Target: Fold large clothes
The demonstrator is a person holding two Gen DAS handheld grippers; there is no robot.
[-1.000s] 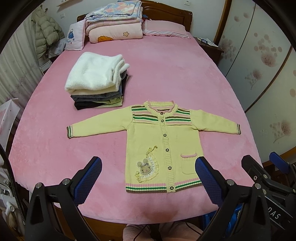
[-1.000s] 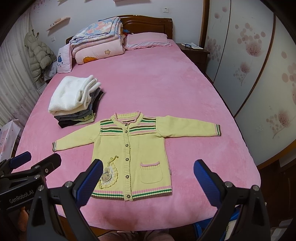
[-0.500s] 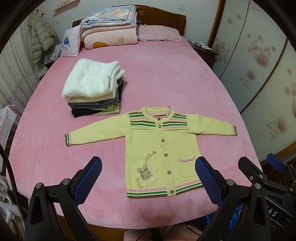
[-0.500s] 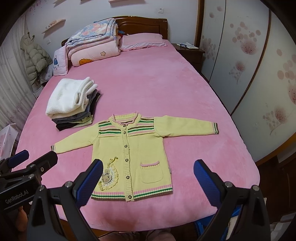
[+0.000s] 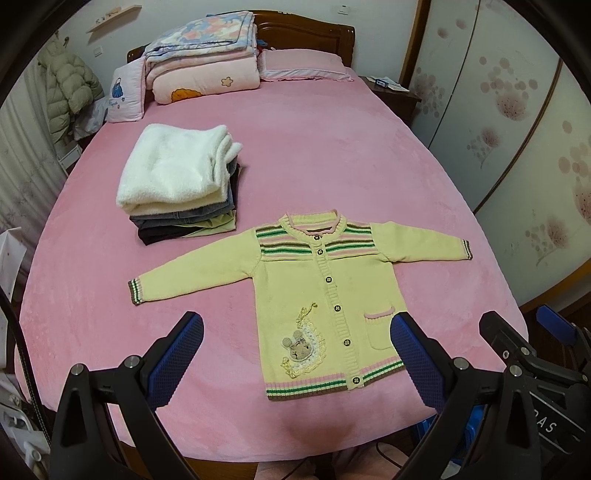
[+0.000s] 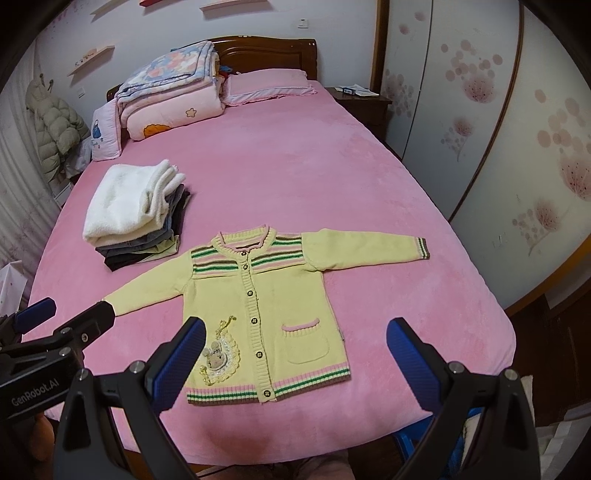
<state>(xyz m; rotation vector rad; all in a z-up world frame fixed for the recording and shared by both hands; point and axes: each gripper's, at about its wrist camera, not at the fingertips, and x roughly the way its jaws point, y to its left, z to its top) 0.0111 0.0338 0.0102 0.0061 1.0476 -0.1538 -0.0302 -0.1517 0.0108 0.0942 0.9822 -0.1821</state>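
A yellow cardigan point(image 5: 325, 288) lies flat on the pink bed point(image 5: 332, 155), face up and buttoned, close to the near edge. Its hem runs along this edge and its collar points to the headboard point(image 5: 306, 31). Both sleeves are spread out to the sides: the left cuff point(image 5: 135, 291) is toward the left edge of the bed, and the right cuff point(image 5: 467, 250) is toward the right edge. On the front there is a small pocket point(image 6: 306, 341) and a rabbit patch point(image 6: 216, 356).

Behind the left sleeve, a pile point(image 5: 181, 192) of folded clothes stands on the bed, with a white fleece piece on top. It is just beside the sleeve, but I cannot tell if they touch. At the head end there are folded quilts point(image 5: 201, 55) and a pillow point(image 5: 303, 64).

The left gripper point(image 5: 295, 354) is released, its blue pads wide apart, and it holds nothing. It hangs over the near edge, before the hem. The right gripper point(image 6: 295, 360) is also released and empty, over the same edge, beside the left one toward the right. Neither one touches the cardigan.
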